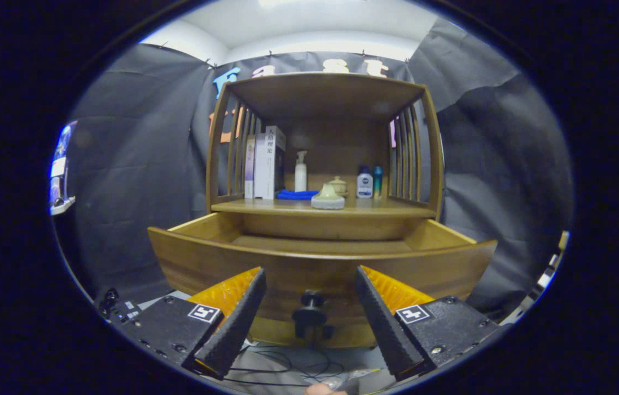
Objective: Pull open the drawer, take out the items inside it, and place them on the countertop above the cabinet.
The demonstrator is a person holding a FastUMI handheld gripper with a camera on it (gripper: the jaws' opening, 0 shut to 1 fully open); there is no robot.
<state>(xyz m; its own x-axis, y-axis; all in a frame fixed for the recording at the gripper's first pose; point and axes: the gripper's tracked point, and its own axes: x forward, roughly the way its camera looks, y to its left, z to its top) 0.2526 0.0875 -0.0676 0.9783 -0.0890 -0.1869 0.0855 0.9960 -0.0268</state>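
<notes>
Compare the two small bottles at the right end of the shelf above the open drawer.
The white bottle with the dark cap is wider and squat; the teal bottle beside it is slimmer and slightly taller. One carries a dark label, the other looks plain. Both stand upright, far beyond the open gripper, whose fingers flank the drawer knob.

I see books standing at the shelf's left, a pump bottle beside them, and two small bottles at the right.
</notes>
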